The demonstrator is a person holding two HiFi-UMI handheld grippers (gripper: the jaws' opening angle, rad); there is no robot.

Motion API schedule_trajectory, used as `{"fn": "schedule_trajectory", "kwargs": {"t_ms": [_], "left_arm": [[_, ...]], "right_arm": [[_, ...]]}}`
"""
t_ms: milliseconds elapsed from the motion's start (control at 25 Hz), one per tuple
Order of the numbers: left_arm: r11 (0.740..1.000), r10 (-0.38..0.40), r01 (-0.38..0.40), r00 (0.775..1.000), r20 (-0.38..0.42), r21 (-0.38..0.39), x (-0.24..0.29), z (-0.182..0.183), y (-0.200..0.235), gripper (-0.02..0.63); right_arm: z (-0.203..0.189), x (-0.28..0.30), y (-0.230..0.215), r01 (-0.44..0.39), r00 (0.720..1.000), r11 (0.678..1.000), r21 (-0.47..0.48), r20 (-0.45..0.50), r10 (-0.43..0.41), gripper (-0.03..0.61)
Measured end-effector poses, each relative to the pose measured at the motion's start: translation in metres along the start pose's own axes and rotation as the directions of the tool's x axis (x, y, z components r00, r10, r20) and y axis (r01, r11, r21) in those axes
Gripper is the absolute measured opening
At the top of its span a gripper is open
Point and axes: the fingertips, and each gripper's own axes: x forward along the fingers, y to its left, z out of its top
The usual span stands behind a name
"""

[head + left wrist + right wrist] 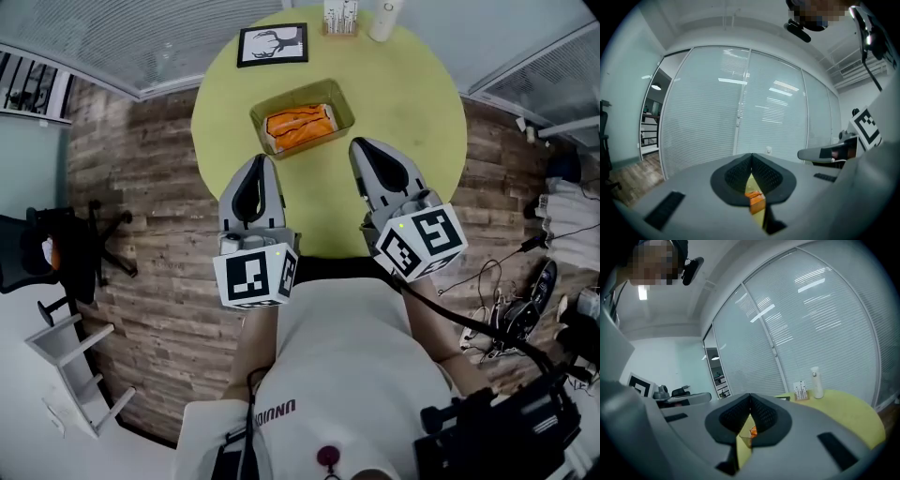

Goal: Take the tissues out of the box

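Both grippers hang empty above the near part of the round yellow-green table [422, 103]. The left gripper [260, 164] has its 2 jaws pressed together at the tips, with nothing between them. The right gripper [361, 147] is closed the same way and grips nothing. Just beyond their tips, between the 2, sits the open box [343, 101], touched by neither, with the orange pack of tissues [300, 127] lying inside it

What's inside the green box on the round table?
An orange tissue pack lies inside the green box and fills most of it. The box floor and anything beneath the pack are covered, so they cannot be seen.
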Motion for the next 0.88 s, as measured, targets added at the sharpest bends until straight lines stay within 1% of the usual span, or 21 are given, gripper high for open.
{"fn": "schedule_trajectory", "kwargs": {"t_ms": [80,200,360,520,680,880], "left_arm": [[1.000,-0.015,0.015,1.000,0.010,0.005,0.006,0.005,0.002,0.014],[0.999,-0.051,0.051,0.999,0.000,0.011,0.017,0.008,0.002,0.014],[0.995,-0.096,0.096,0.995,-0.024,0.019,0.042,0.007,0.008,0.014],[0.988,-0.147,0.149,0.987,-0.070,0.034,0.068,-0.001,0.014,0.015],[0.972,-0.221,0.230,0.966,-0.136,0.053,0.086,-0.014,0.014,0.015],[0.938,-0.320,0.340,0.922,-0.218,0.064,0.106,-0.037,0.011,0.015]], "right_arm": [[0.002,0.004,0.001,0.002,1.000,1.000,0.002,0.006,-0.002,0.020],[0.007,0.006,0.000,0.021,1.000,1.000,0.004,0.015,-0.021,0.020],[0.010,0.014,-0.011,0.064,0.998,0.998,0.007,0.016,-0.064,0.020],[0.010,0.024,-0.021,0.106,0.994,0.994,0.012,0.010,-0.106,0.020],[0.007,0.030,-0.026,0.151,0.989,0.988,0.023,0.000,-0.151,0.020],[-0.001,0.043,-0.032,0.189,0.982,0.981,0.033,-0.024,-0.189,0.020]]}}
